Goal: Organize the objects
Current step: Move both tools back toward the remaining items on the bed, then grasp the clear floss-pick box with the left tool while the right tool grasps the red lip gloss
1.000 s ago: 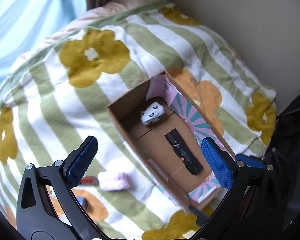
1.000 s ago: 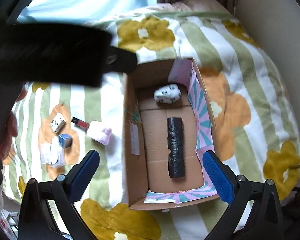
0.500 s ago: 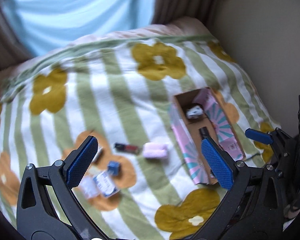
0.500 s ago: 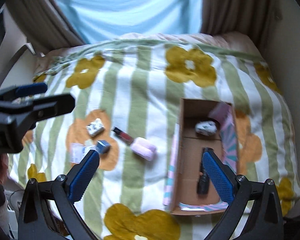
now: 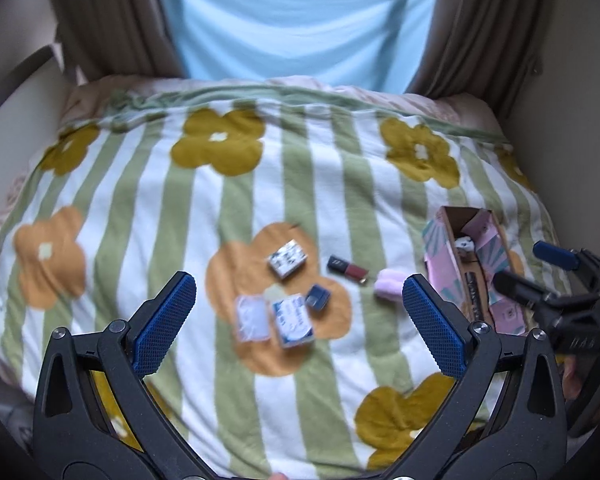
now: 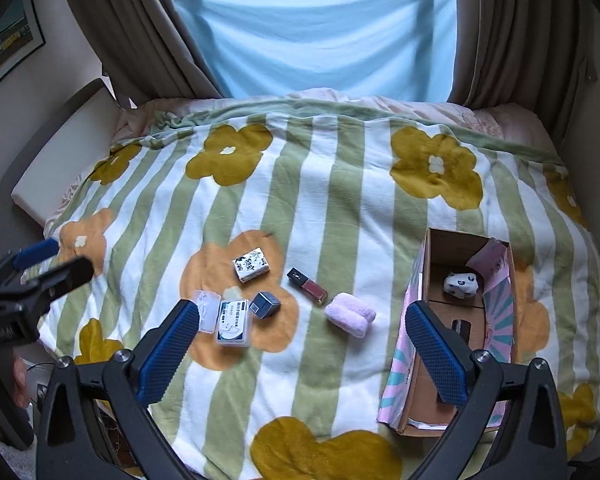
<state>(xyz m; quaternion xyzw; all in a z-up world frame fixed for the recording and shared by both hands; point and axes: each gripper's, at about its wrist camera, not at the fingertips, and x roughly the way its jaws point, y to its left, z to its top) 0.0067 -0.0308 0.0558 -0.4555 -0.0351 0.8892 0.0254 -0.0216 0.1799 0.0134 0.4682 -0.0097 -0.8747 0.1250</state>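
Cardboard box (image 6: 456, 320) with the pink sunburst print is sitting on the right side of the striped floral blanket (image 6: 340, 208), already holding a white black-spotted bundle (image 6: 461, 285) at its far end and a black tube (image 6: 462, 326) nearer the cameras. The loose items are lying well apart from it to the left: pink fluffy roll (image 6: 350, 315) nearest the box, then a dark-red lip gloss tube (image 6: 307, 286), a small dark blue cube box (image 6: 264, 305), a white box with black floral print (image 6: 252, 264), a white-and-blue labelled packet (image 6: 235, 322) and a clear plastic case (image 6: 205, 311) touching it. Versus a second ago both cameras are sitting much farther back and higher: the box was filling both views then, now the whole bed, brown curtains (image 6: 148, 28) and blue window drape (image 6: 320, 28) are showing. Left gripper (image 5: 298, 324) is hanging wide open and empty over the orange flower with the small items; right gripper (image 6: 300, 350) is equally wide open and empty, its right finger overlapping the box's near left wall. Packet text is too blurred to read; the lettering on each gripper body, seen from the other camera, is only partly legible, so I can't tell the brand.
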